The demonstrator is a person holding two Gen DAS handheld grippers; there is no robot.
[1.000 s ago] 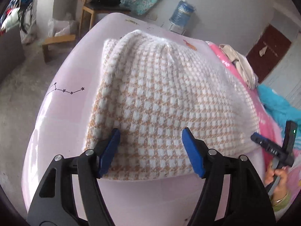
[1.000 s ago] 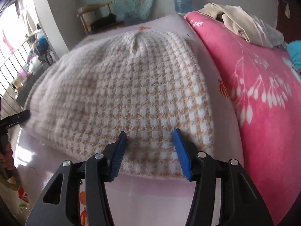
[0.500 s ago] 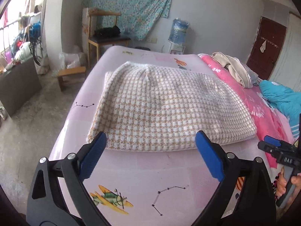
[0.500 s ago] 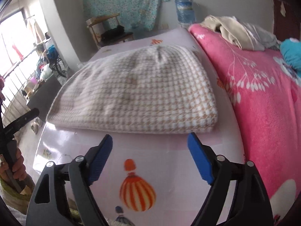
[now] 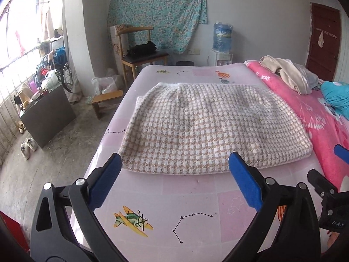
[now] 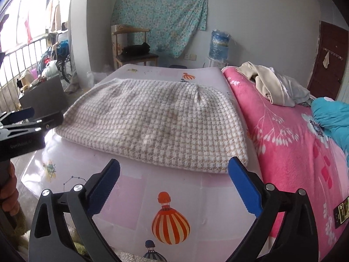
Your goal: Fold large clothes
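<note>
the folded sweater (image 5: 209, 128) lies flat on the bed (image 5: 192, 198), just beyond both tongs and touching neither. left tongs (image 5: 174, 181) and right tongs (image 6: 173, 182) gape wide, released and holding nothing. it's a thick white-and-tan checked knit, a tidy rectangle.

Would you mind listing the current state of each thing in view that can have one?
left gripper: open, empty, short of the garment
right gripper: open, empty, short of the garment
checked knit garment: folded, lying flat on the bed
pink blanket: spread out beside the garment
beige clothes: unfolded heap on the blanket
blue cloth: bunched up on the blanket
door: closed
</note>
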